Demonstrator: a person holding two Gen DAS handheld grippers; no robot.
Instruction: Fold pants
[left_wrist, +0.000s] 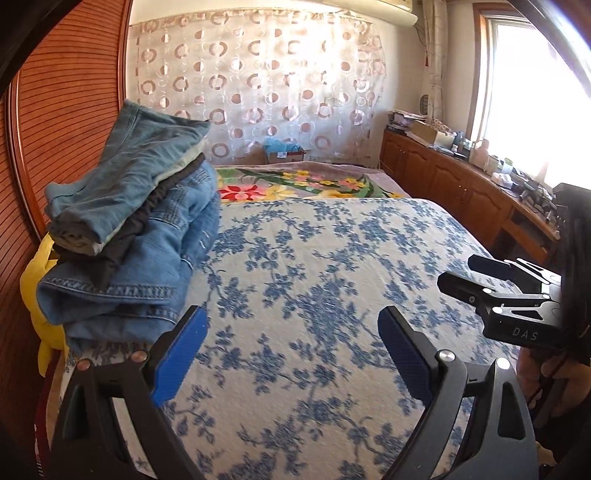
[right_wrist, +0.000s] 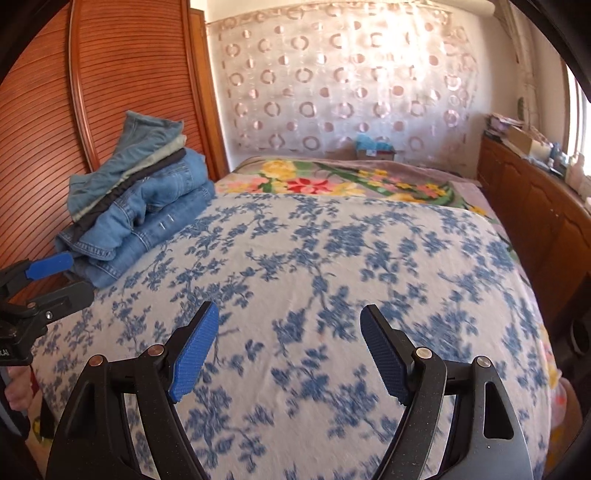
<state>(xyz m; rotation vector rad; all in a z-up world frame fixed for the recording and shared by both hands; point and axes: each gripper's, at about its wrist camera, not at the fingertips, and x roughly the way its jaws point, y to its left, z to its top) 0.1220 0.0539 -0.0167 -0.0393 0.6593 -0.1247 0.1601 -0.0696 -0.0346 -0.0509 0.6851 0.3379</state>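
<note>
Pants (left_wrist: 125, 229), stack of folded pairs: you have them piled on the bed (left_wrist: 314, 266), at about 9 o'clock in the left wrist view and 10 o'clock in the right wrist view (right_wrist: 136, 206), hard against the ribbed wooden panel.

- Top: light, faded blue jeans (left_wrist: 136, 166), folded, tilted up toward the far end.
- Beneath: a thin pale grey-green layer (right_wrist: 162, 155), only its edge visible.
- Next: a dark, near-black pair (left_wrist: 147, 218), edge showing, slightly rumpled.
- Bottom: mid-blue denim (left_wrist: 155, 280), folded thick, stitched seams facing you; whether one pair or two you cannot tell.

Stack leans, edges uneven, nothing spread flat.
</note>
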